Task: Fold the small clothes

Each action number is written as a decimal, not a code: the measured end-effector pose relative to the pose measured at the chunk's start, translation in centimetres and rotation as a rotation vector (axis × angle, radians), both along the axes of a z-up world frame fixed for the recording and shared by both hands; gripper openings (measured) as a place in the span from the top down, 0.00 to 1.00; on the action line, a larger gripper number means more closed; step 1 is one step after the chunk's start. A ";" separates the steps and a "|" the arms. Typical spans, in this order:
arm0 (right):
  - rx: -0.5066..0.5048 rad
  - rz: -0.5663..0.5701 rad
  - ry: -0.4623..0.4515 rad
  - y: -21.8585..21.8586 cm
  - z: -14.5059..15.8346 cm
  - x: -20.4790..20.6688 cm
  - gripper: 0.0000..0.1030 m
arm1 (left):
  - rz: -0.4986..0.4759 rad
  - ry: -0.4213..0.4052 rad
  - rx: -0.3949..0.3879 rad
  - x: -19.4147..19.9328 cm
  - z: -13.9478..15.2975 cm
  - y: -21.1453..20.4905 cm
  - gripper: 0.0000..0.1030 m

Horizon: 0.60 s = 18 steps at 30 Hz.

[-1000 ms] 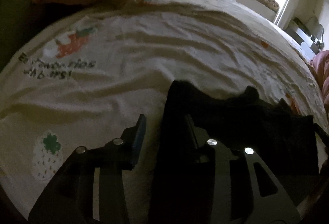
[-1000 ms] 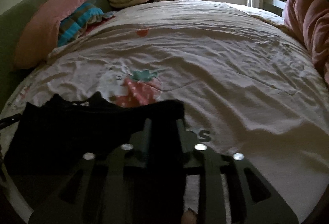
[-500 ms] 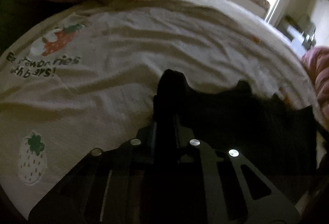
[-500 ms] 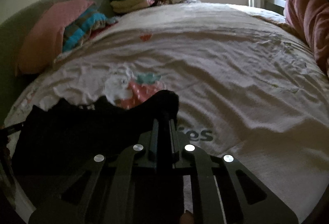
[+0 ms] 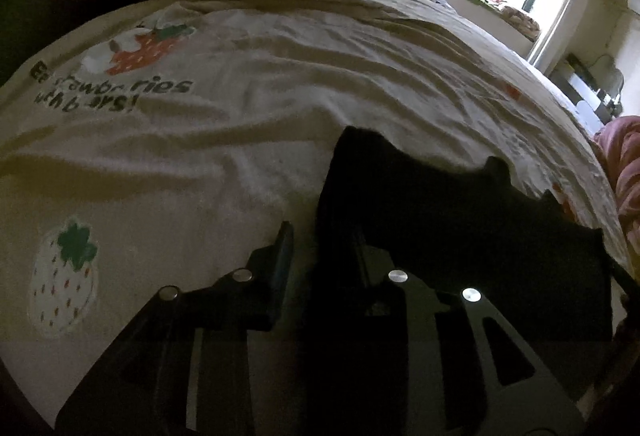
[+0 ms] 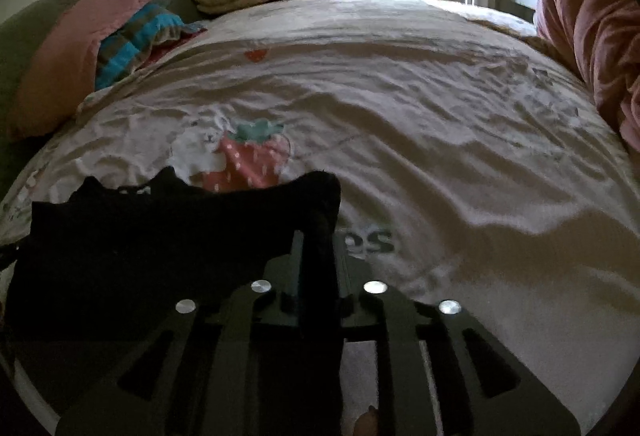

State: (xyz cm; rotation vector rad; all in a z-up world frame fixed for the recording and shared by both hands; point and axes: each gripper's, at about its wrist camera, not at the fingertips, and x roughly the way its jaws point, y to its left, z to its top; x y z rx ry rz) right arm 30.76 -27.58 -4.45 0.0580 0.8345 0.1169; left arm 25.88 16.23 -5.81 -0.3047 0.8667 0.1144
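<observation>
Left tongs [image 5: 320,248]: jaws opening, the black garment's [image 5: 460,220] left edge between them, left finger clear of the cloth. Right tongs [image 6: 318,248]: jaws opening, narrow, the garment's right edge [image 6: 160,236] between the fingers; contact unclear. Garment lies flat on the bed sheet [image 6: 400,115], spread between both tongs, beside the strawberry print [image 6: 248,159].

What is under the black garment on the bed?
The black garment lies on the cream bedspread. In the right wrist view it covers the bottom of the strawberry print and part of the printed lettering. Whatever else lies beneath is hidden.
</observation>
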 end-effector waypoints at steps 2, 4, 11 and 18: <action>0.024 0.006 0.001 -0.3 0.2 -1.0 0.81 | -0.008 -0.004 -0.012 -1.0 0.3 0.0 0.78; 0.038 0.005 0.017 -0.6 0.4 -2.1 0.72 | -0.012 -0.013 -0.033 -2.2 0.7 -0.1 0.73; 0.103 0.076 0.052 -0.6 1.2 -7.6 0.55 | -0.074 -0.011 -0.052 -6.0 2.0 -1.6 0.55; 0.104 0.095 0.092 -0.5 1.1 -10.3 0.53 | -0.106 0.037 -0.022 -8.5 1.3 -2.9 0.54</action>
